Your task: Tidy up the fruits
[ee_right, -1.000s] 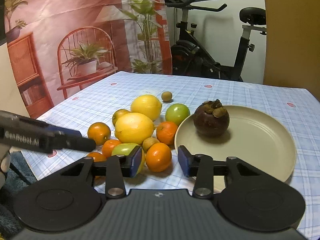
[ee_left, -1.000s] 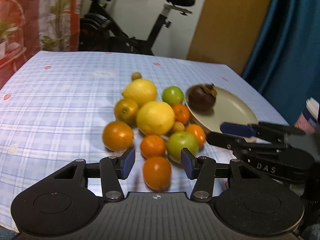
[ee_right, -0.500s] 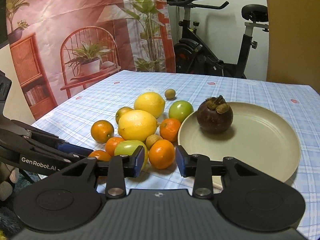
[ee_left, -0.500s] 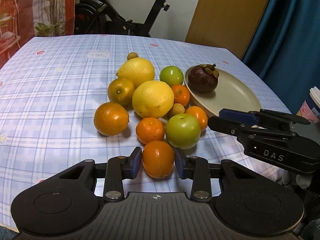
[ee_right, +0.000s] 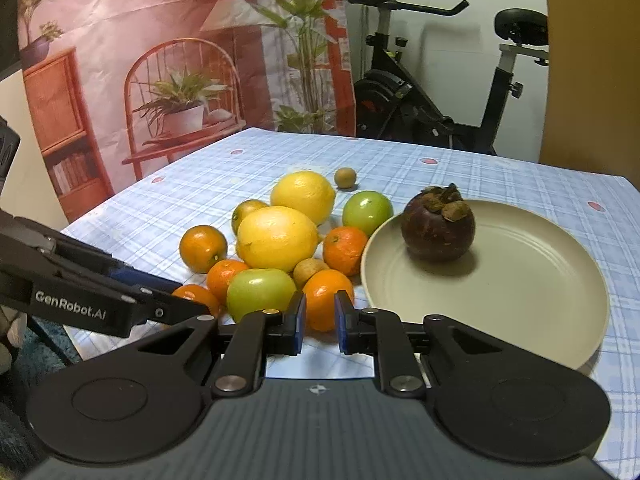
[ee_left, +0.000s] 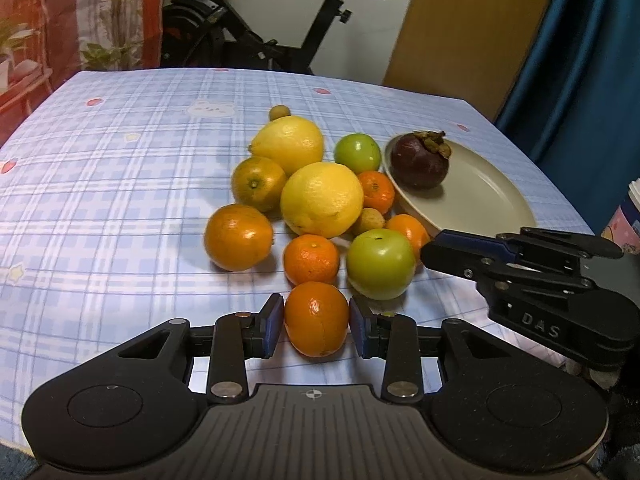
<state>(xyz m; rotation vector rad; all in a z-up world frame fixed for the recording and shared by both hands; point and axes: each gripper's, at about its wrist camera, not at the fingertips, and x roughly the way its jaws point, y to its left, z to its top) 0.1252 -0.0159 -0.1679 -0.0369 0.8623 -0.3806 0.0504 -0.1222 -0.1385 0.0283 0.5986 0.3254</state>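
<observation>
Several oranges, two lemons (ee_left: 320, 200) and two green apples (ee_left: 380, 264) lie clustered on the blue checked tablecloth (ee_left: 120, 200). A beige plate (ee_right: 520, 300) to their right carries a dark mangosteen (ee_right: 438, 226). My left gripper (ee_left: 316, 328) is shut on the nearest orange (ee_left: 316, 318), pads on both its sides. My right gripper (ee_right: 320, 326) is closing, with a narrow gap and nothing between the pads. A small orange (ee_right: 326, 300) sits just beyond its tips, by the plate's near rim. The right gripper (ee_left: 444, 246) reaches in from the right in the left wrist view.
A small brown fruit (ee_right: 345, 177) lies alone behind the far lemon. A patterned cup (ee_left: 630, 216) stands at the table's right edge. An exercise bike (ee_left: 260, 40), a blue curtain (ee_left: 580, 60) and a printed backdrop (ee_right: 160, 80) stand beyond the table.
The left gripper moved in around the nearest orange and its pads closed onto it. The right gripper's jaws narrowed from a wide gap to a slim one, staying in place.
</observation>
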